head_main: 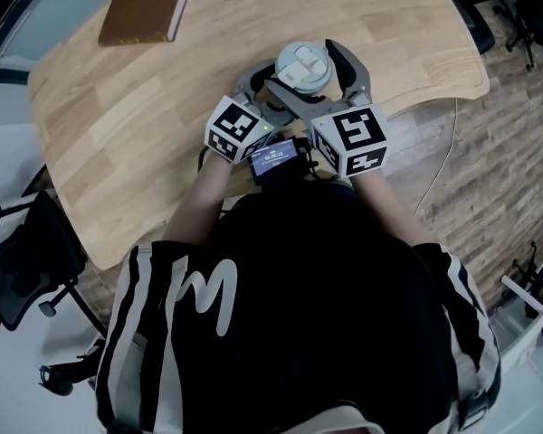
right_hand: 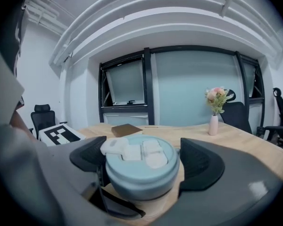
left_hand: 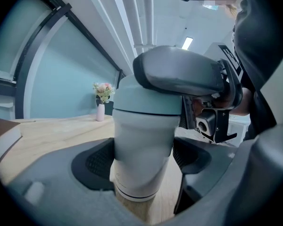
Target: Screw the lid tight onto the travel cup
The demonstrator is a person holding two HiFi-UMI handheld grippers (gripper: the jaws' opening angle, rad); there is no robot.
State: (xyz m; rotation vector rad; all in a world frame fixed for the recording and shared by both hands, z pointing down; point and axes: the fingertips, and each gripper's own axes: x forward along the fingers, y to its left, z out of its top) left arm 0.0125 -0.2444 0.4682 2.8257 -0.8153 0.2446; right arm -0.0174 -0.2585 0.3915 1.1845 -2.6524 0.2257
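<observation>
The travel cup [head_main: 300, 78] stands upright on the wooden table [head_main: 118, 125], close to the person's body. Its pale blue-green lid [head_main: 304, 63] sits on top. In the left gripper view the white cup body [left_hand: 142, 149] is pinched between both dark pads, so my left gripper [left_hand: 144, 160] is shut on it low down. My right gripper [right_hand: 141, 161] is higher, with a pad pressed to each side of the lid [right_hand: 142, 166]. One right finger [left_hand: 179, 72] crosses the left gripper view at lid height. The cup's base is hidden in the head view.
A brown book [head_main: 145, 14] lies at the table's far left. A small vase of flowers [right_hand: 213, 119] stands further back on the table. Office chairs stand off the table at the left [head_main: 18, 278] and far right [head_main: 516, 7]. The table's curved front edge runs just below the grippers.
</observation>
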